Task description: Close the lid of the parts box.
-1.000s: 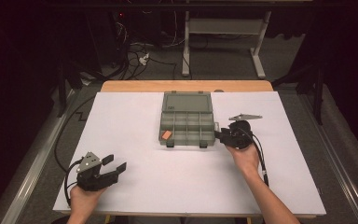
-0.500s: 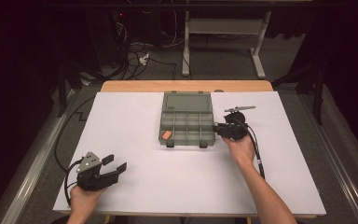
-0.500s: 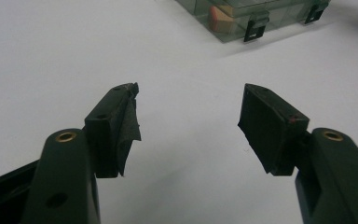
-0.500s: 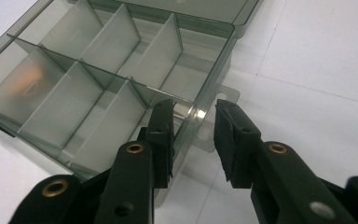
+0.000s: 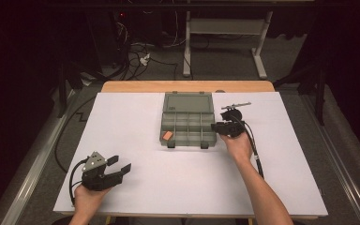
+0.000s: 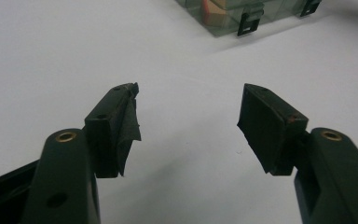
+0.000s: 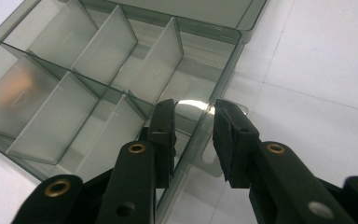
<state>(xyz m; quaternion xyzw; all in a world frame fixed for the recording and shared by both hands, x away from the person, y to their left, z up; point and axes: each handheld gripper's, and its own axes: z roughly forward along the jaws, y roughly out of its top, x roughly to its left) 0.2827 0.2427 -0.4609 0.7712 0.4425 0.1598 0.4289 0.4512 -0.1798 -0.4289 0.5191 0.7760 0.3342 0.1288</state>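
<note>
1. Dark lab behind; white sheet covers the table (image 5: pixel 272 178), with cables and a stand on the floor beyond.
2. I see the organizer box (image 5: pixel 187 123) at centre-back of the sheet, lid (image 5: pixel 189 101) swung open away from me, latches (image 5: pixel 170 145) on the near edge. One orange piece (image 5: pixel 168 135) sits in the near-left compartment.
3. Box long axis: roughly left-right across the table in plan; the hinge side faces away from me.
4. My right gripper (image 7: pixel 193 135) sits at the box's right wall, jaws narrowly parted and straddling that wall (image 7: pixel 223 88). I can't tell whether the pads touch it. My read: positioned to steady or shift the box.
5. My left gripper (image 5: pixel 117 168) is parked near-left, well apart from the box, jaws wide open and empty, likely just kept clear.
</note>
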